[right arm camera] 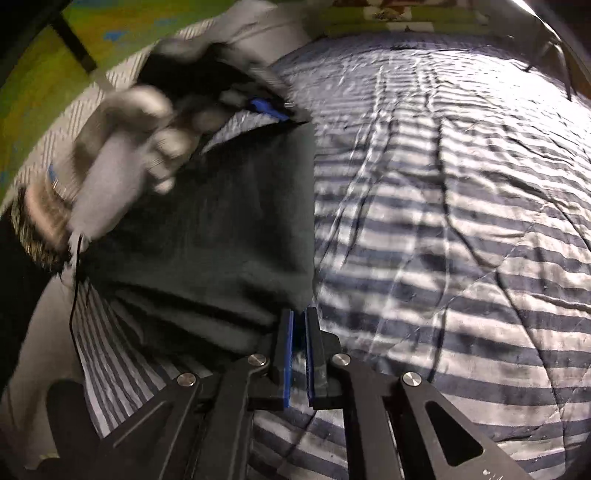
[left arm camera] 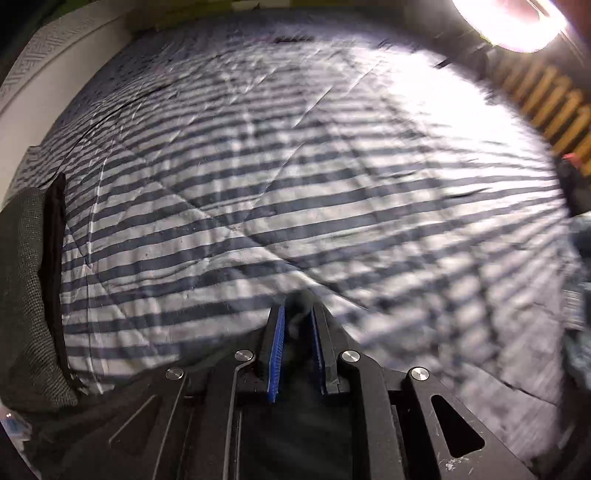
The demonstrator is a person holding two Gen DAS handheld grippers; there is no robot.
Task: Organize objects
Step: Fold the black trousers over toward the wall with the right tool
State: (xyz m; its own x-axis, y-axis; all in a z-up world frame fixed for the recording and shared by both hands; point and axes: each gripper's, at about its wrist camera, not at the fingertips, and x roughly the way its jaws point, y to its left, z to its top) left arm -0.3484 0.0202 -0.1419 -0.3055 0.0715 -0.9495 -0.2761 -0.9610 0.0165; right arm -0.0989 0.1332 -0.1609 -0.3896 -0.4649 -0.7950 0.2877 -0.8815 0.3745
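Note:
A dark green garment [right arm camera: 207,229] lies spread on the striped quilt [right arm camera: 443,221]. My right gripper [right arm camera: 299,313] is shut on its near right corner, where the dark cloth runs into the narrow gap between the blue pads. At the garment's far corner a hand in a light glove [right arm camera: 122,147] holds the other tool, blurred, with its blue pads [right arm camera: 267,108] at the cloth's edge. In the left wrist view my left gripper [left arm camera: 297,311] has dark fabric pinched between its nearly closed fingers. More of the garment [left arm camera: 26,295] hangs at the left edge.
The blue-and-white striped quilt [left arm camera: 295,166] covers the whole bed. A bright lamp [left arm camera: 517,22] glares at the top right. Wooden slats [left arm camera: 546,96] run along the right side and a white patterned border [left arm camera: 37,70] along the left. A green and yellow wall [right arm camera: 48,85] stands behind.

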